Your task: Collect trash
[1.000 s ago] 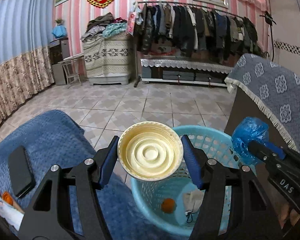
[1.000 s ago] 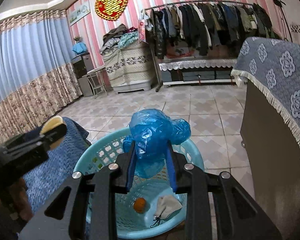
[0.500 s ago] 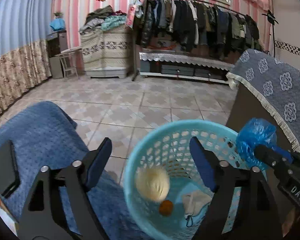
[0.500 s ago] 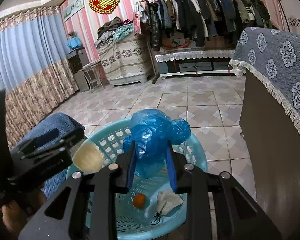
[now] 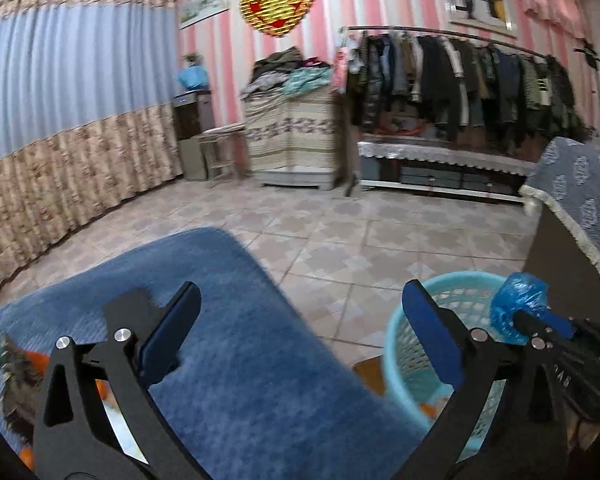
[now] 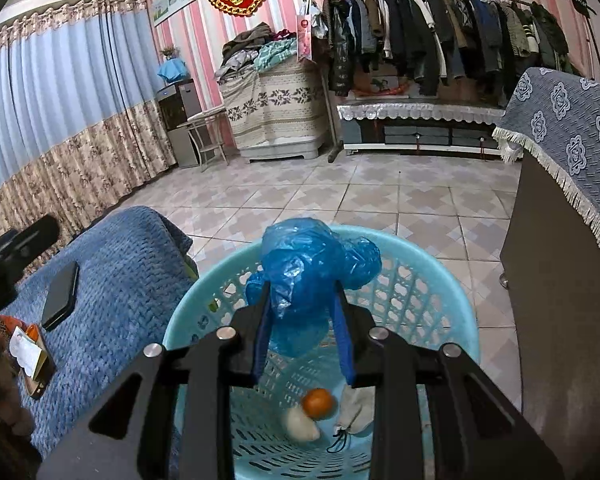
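Observation:
My left gripper hangs over the blue blanket, left of the light blue basket. Its jaws are opening wide and nothing is between them. In the right wrist view my right gripper is above the basket, with a crumpled blue plastic bag between its pads. Those jaws are starting to open, but the pads still press on the bag. On the basket's bottom lie a cream lid, an orange and a grey pouch.
A black phone lies on the blanket, with a paper packet and orange scraps nearer the left edge. A dark cabinet under a grey patterned cloth stands close to the basket's right. Tiled floor stretches beyond.
The cream lid left my left gripper and fell into the basket. That gripper spread wide and swung left over the blanket. My right gripper moved further over the basket with the bag.

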Available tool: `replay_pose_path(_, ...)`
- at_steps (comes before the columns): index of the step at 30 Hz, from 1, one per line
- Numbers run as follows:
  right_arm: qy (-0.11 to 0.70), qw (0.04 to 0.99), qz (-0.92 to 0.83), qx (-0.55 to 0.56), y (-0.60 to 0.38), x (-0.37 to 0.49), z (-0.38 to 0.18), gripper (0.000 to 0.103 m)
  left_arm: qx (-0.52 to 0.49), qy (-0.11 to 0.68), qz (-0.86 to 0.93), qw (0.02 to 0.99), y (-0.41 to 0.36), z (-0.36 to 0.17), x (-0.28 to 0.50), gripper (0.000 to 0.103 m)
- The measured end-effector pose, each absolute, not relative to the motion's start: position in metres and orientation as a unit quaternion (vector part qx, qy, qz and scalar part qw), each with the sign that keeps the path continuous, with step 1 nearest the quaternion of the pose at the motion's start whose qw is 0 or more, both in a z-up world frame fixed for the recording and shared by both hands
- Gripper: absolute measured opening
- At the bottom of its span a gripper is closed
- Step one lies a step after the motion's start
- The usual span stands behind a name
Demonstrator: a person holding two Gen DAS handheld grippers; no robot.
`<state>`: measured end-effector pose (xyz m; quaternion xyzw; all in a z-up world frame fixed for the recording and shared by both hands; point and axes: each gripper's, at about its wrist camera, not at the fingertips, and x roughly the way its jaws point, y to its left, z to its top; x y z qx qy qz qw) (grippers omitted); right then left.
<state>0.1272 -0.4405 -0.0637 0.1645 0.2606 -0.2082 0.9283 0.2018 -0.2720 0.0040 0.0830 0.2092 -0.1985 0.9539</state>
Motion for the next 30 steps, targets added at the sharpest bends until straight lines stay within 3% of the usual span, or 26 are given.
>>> replay_pose_path(2, 0.259, 0.927, -0.216, 0.164, -0.443, 0.128, -0.064, 0.059, 0.075, 0.211, -0.194, 0.955, -0.263, 0.006, 0.200, 0.097)
replay_pose_path(10, 0.257, 0.924, -0.228, 0.165, -0.440, 0.125, -0.061, 0.083, 0.062, 0.201, -0.180, 0.961, -0.237, 0.015, 0.184, 0.097)
replay_pose_path(30, 0.234, 0.944, -0.201, 0.121, -0.398, 0.126, -0.034, 0.088, 0.046, 0.193, -0.154, 0.968, -0.186, 0.024, 0.166, 0.098)
